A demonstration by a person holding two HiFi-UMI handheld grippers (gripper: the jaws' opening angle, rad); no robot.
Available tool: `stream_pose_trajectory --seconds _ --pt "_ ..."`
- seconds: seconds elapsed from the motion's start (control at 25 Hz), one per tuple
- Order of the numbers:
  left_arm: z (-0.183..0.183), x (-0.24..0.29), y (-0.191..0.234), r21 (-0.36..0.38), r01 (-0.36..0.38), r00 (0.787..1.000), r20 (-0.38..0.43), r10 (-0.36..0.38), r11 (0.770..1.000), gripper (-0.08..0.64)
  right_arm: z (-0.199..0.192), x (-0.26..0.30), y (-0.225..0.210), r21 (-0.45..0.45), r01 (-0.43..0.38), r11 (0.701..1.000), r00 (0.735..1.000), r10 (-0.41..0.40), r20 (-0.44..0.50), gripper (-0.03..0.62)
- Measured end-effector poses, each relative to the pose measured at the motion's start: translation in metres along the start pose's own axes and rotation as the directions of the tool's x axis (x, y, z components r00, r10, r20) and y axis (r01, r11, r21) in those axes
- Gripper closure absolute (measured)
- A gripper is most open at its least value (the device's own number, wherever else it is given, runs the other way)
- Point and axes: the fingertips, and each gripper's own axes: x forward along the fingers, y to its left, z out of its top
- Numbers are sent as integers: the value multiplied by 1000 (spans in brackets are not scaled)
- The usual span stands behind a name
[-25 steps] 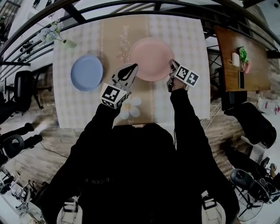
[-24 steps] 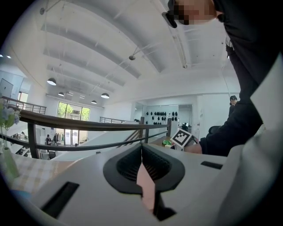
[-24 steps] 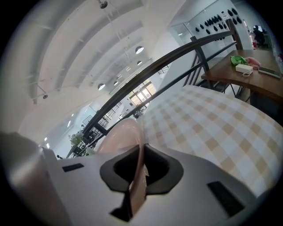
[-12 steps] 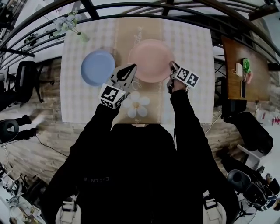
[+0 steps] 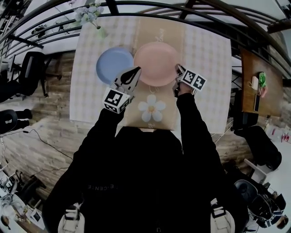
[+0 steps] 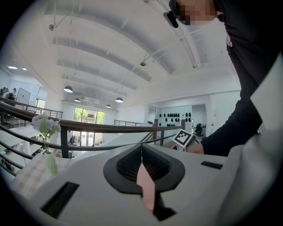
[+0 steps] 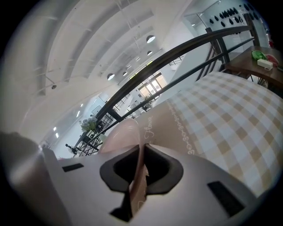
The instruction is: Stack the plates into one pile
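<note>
A pink plate [image 5: 157, 63] hangs above the checked table [image 5: 204, 68], held by both rims. My left gripper [image 5: 137, 69] is shut on its left rim, where a sliver of pink edge [image 6: 146, 187] shows between the black pads. On the right rim my right gripper [image 5: 178, 69] is shut too, and the pink plate [image 7: 120, 134] curves away beyond its jaws. A blue plate [image 5: 114, 65] lies flat on the table just left of the pink one; their edges meet in the head view.
A beige runner with a white flower print [image 5: 152, 109] crosses the table. A vase of pale flowers [image 5: 91, 13] stands at the far left corner. A dark railing [image 5: 150, 5] runs behind the table. A wooden side table [image 5: 261, 86] is at the right.
Both grippers have carried the pink plate left across the table. The gap to the blue plate has closed. Both grips are unchanged.
</note>
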Motion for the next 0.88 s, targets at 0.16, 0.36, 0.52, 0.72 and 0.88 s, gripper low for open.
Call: stream_pose_trajectory --seconds 0.16,0.36,0.52,0.72,0.88 --pt "-2 -18 15 -3 -21 1000 0 21 1000 540 -15 15 22 -5 -15 1000 1000 15 -21 568" --pt "-6 -38 33 -3 -42 999 -1 42 999 540 -33 34 44 -13 -28 1000 999 28 -46 568" --pt "-7 -56 51 -6 -67 998 -2 67 998 540 -48 51 62 -24 -36 999 997 34 -71 568" --pt "-13 -79 79 -11 -102 995 -7 102 995 540 -69 80 84 -40 -39 998 993 35 -109 566" --pt "-19 -98 99 -12 -129 992 -13 129 992 540 -84 103 100 -67 -37 997 989 27 -144 565"
